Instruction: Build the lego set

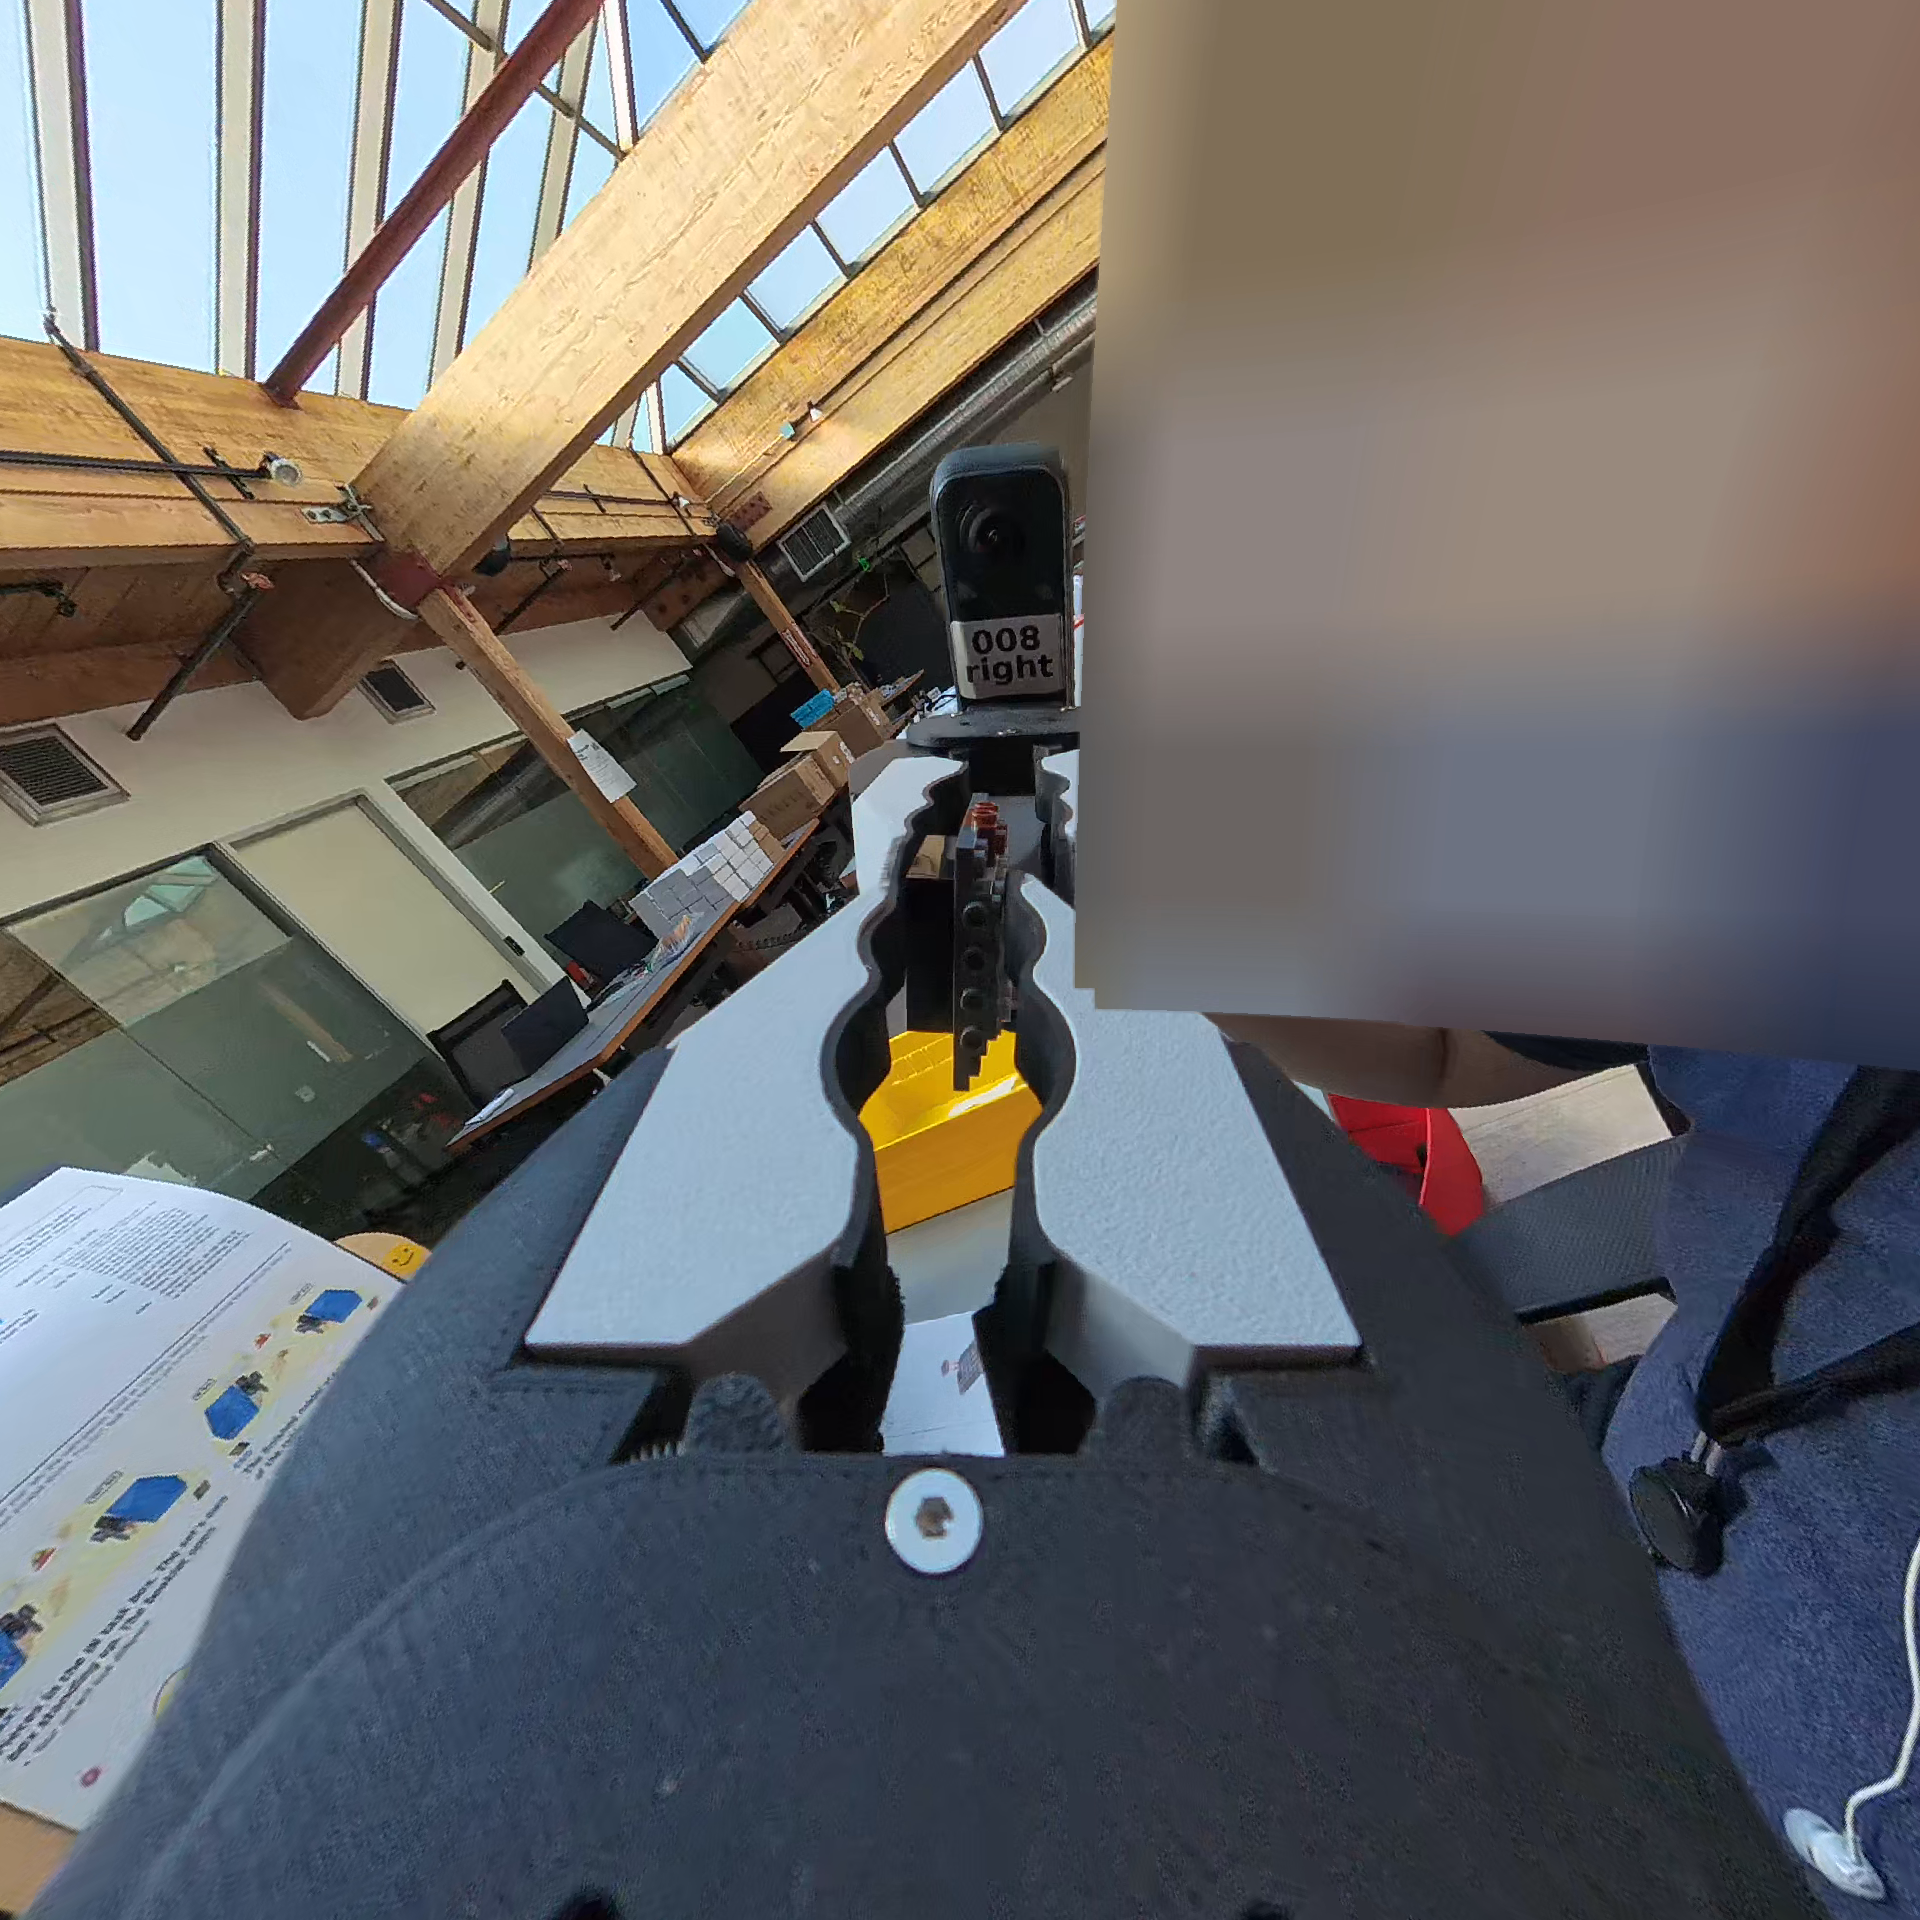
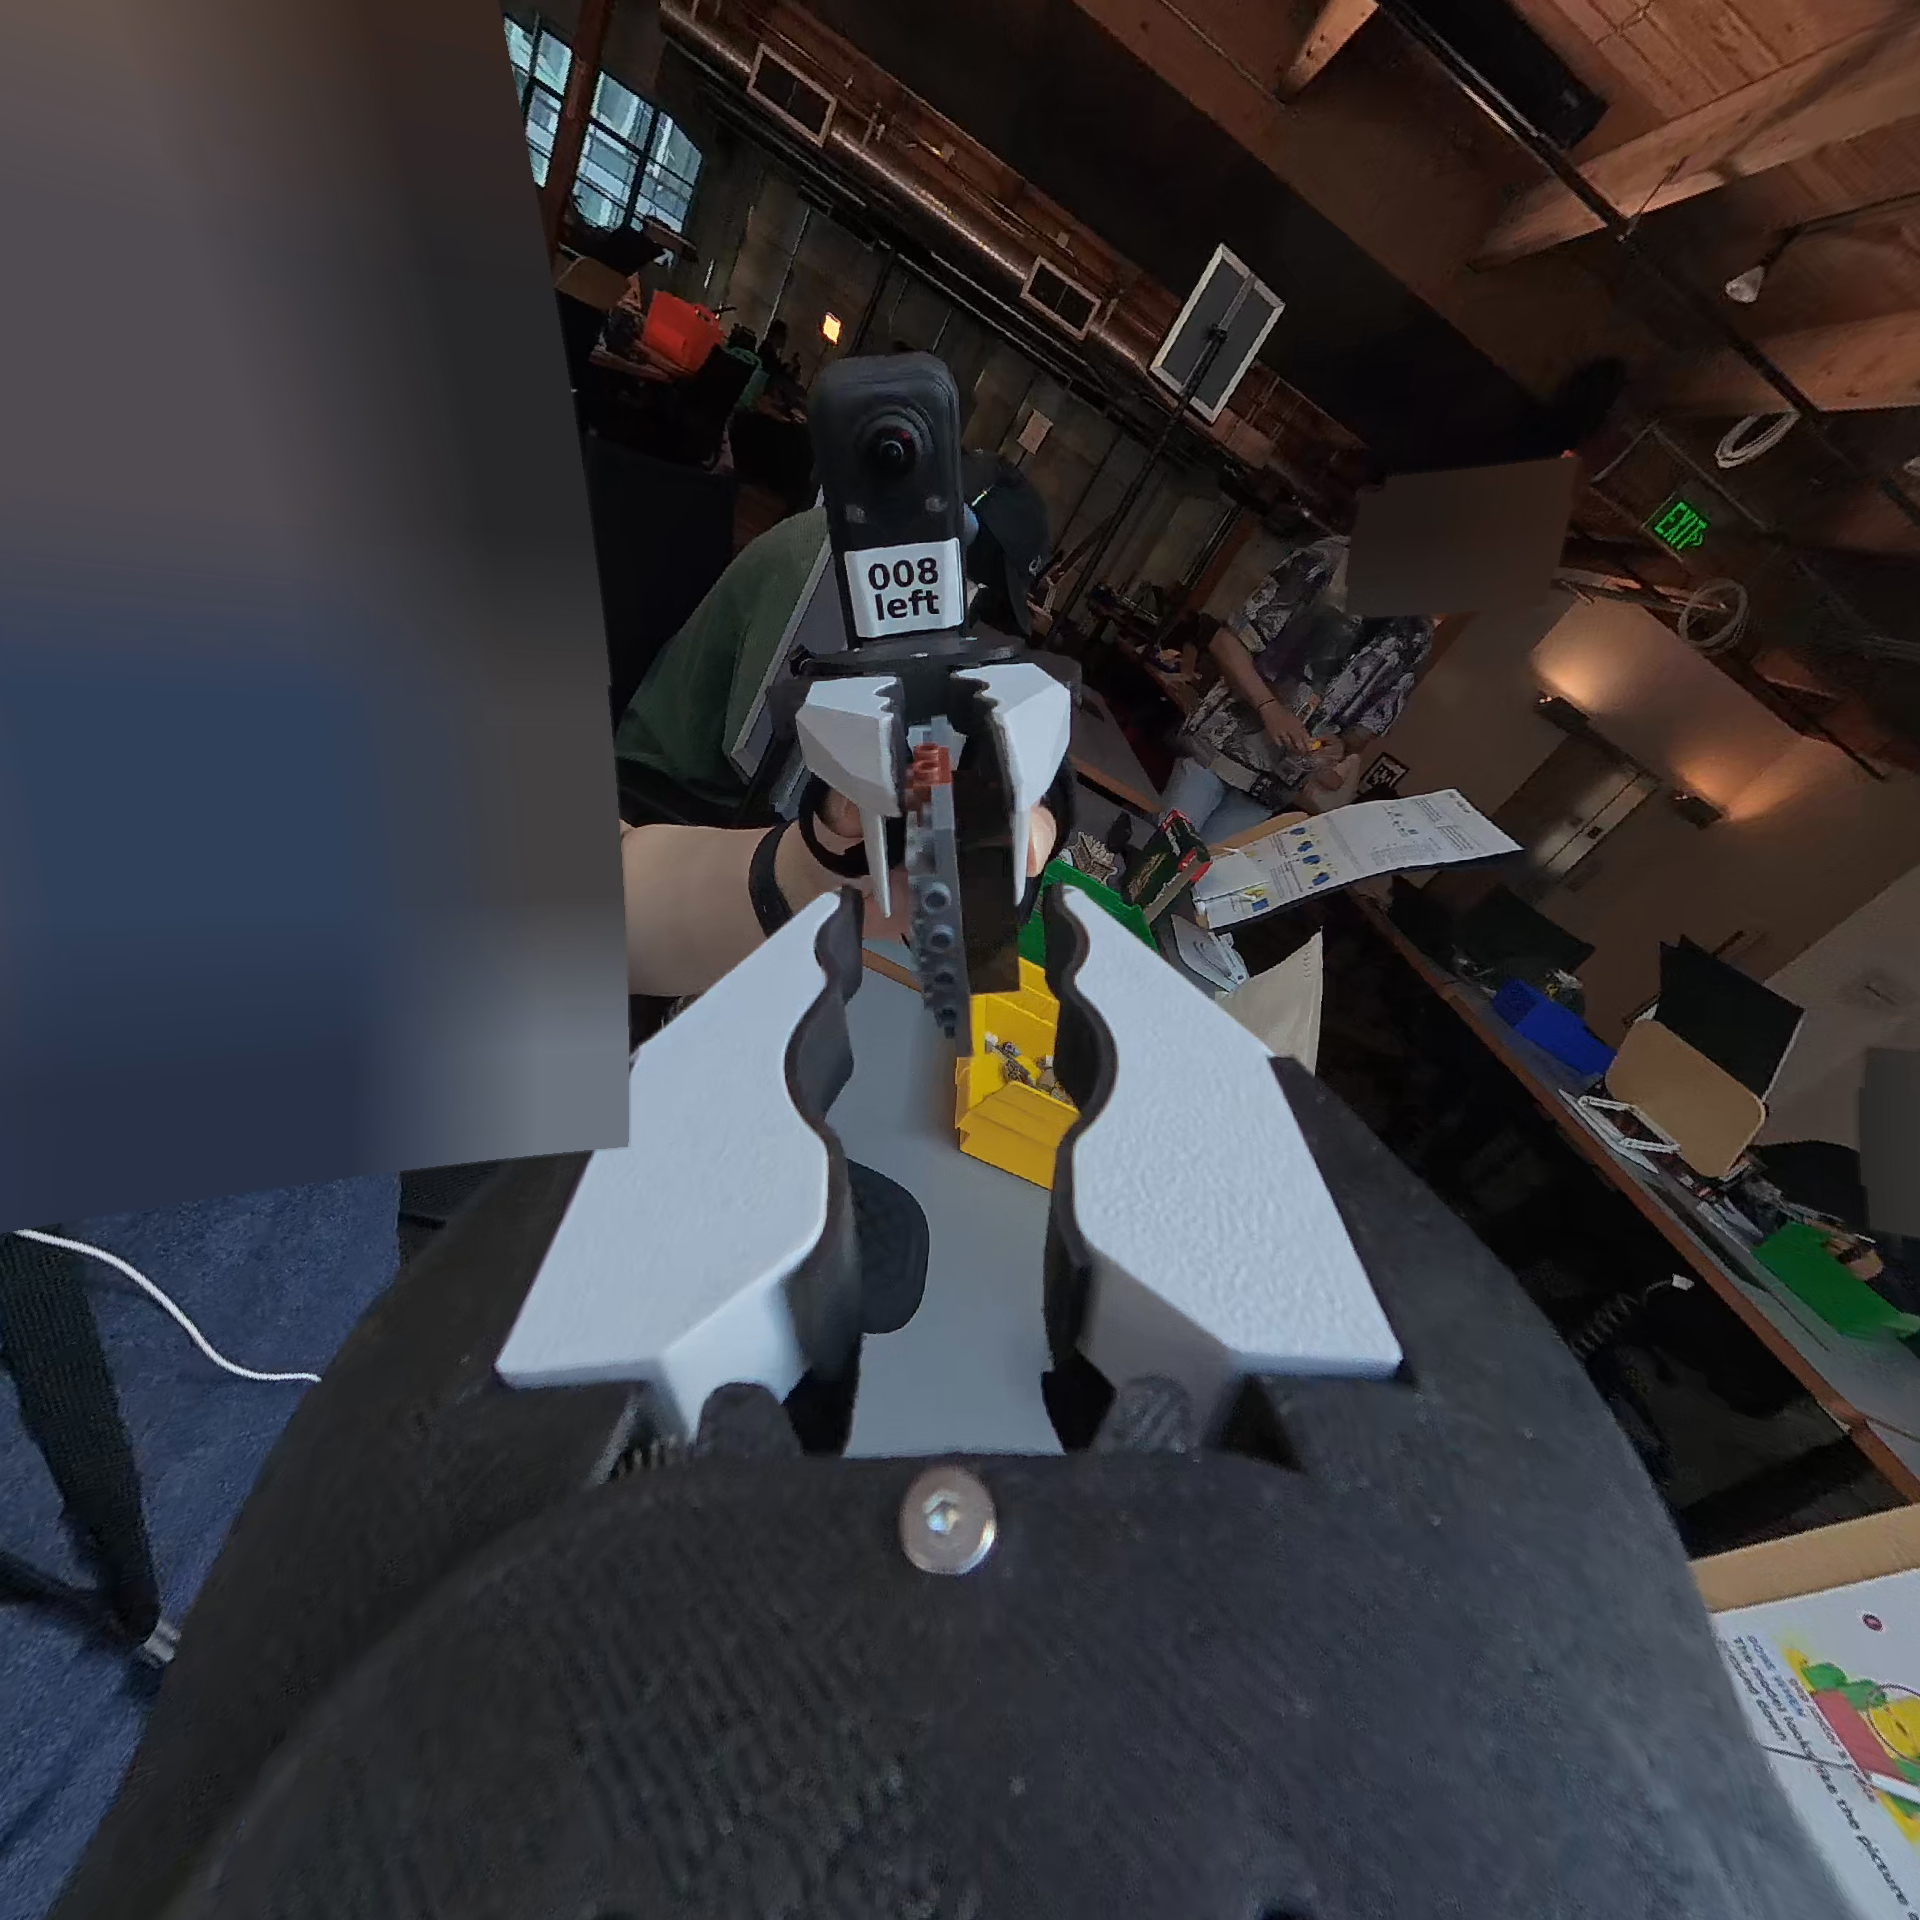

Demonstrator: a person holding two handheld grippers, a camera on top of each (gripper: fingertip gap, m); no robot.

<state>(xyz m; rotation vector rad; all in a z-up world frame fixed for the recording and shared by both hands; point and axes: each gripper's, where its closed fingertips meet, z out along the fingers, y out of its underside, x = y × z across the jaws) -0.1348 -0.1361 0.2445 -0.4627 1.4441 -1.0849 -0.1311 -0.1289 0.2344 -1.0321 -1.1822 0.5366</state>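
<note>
A small lego assembly [image 1: 971, 956] of black plates, a grey holed beam and brown studs on top stands upright in the air between the two grippers, which face each other. My left gripper [image 1: 961, 894] is shut on its middle. In the right wrist view the assembly [image 2: 940, 904] sits between the left gripper's [image 2: 954, 896] white fingers. My right gripper [image 2: 951, 914] is open, its fingertips either side of the assembly's lower end with a gap on both sides. The right gripper [image 1: 971, 800] also shows beyond the assembly in the left wrist view.
A yellow parts bin [image 2: 1013, 1101] with small pieces stands on the grey table below; it also shows in the left wrist view [image 1: 945, 1143]. An instruction sheet [image 1: 135, 1455] lies at the left. A green bin [image 2: 1091, 904] and an open booklet [image 2: 1371, 842] lie farther back. People stand behind. The grippers are tip to tip, or close to it.
</note>
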